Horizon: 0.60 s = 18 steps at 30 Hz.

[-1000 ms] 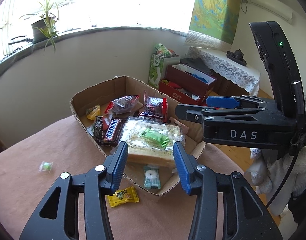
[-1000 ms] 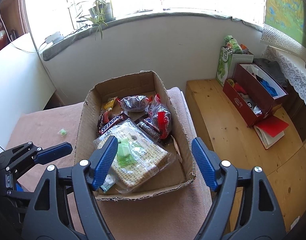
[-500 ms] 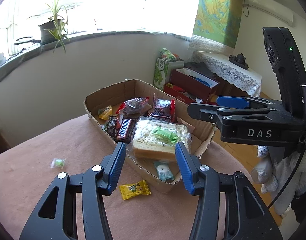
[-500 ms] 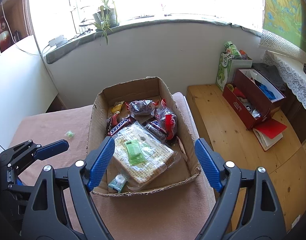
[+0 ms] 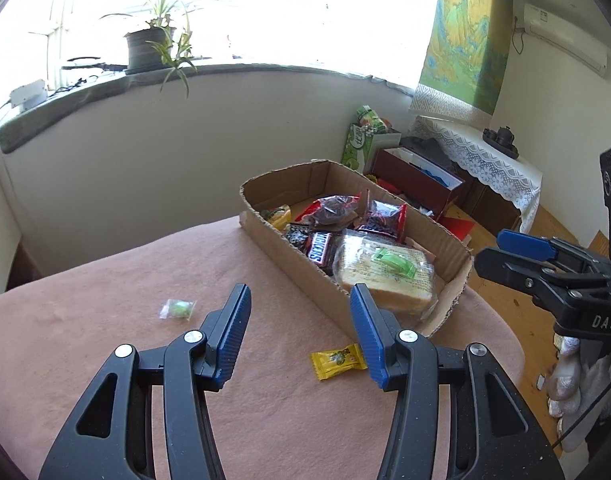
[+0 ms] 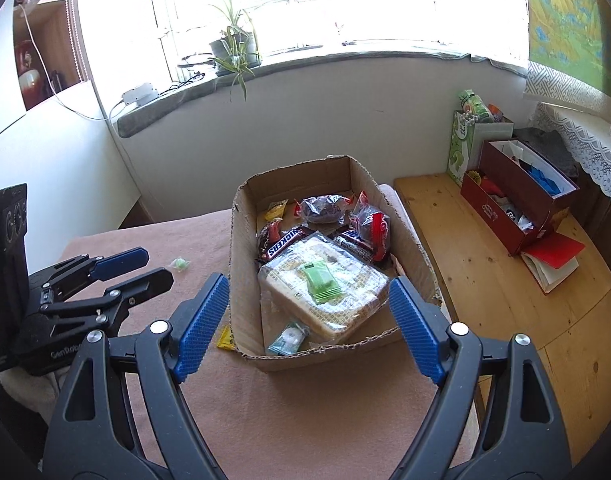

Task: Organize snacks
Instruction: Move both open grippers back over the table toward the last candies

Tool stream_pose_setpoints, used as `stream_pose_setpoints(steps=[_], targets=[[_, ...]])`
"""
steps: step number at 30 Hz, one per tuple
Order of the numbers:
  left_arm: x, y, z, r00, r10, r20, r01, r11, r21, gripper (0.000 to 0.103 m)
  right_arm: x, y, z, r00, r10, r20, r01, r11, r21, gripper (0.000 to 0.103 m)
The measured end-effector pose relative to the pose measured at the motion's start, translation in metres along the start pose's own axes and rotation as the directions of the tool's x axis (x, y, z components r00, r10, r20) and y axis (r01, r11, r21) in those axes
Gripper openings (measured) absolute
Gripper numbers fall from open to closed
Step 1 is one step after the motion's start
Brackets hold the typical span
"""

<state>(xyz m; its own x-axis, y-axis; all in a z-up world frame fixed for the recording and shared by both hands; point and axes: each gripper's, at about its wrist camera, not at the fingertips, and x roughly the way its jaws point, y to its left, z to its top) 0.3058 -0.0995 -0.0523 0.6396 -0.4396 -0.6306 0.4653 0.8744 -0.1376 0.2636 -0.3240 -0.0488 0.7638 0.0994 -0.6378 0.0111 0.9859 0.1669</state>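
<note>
A cardboard box [image 6: 241, 280] [image 5: 445, 236] on the pink-covered table holds several snacks: a bread pack [image 6: 325, 292] with a green sachet [image 6: 320, 280] on it, a Snickers bar [image 6: 283, 242], dark candy bags and a small teal packet [image 6: 287, 338]. A yellow candy [image 5: 338, 361] lies on the table beside the box. A green candy [image 5: 178, 309] lies further left. My left gripper [image 5: 299, 336] is open and empty above the table, just left of the yellow candy. My right gripper [image 6: 307, 324] is open and empty over the box's near end.
A wooden bench [image 6: 485, 276] stands right of the table with a red box [image 6: 513, 208] and a green carton [image 6: 461, 148]. A potted plant [image 5: 145, 44] sits on the windowsill. A white wall is behind the table.
My left gripper has swung left and back from the box, so the yellow and green candies now lie ahead of it. My right gripper has pulled back a little. Both stay open.
</note>
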Motion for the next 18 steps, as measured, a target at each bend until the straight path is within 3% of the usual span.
stream_pose_setpoints(steps=[8,12,18], targets=[[-0.003,0.044,-0.010,0.999,0.028,-0.017,-0.029,0.997,-0.065,0.051,-0.008,0.051,-0.043,0.996,0.093,0.001,-0.093,0.993,-0.074,0.085],[-0.002,0.065,-0.016,0.999,0.037,-0.031,-0.040,0.994,-0.102,0.051,0.005,0.080,-0.067,0.990,0.134,-0.050,-0.139,0.982,-0.124,0.085],[0.000,0.090,-0.023,0.999,0.030,-0.035,-0.035,0.988,-0.150,0.051,0.037,0.087,-0.082,0.978,0.167,-0.127,-0.174,0.983,-0.049,0.082]])
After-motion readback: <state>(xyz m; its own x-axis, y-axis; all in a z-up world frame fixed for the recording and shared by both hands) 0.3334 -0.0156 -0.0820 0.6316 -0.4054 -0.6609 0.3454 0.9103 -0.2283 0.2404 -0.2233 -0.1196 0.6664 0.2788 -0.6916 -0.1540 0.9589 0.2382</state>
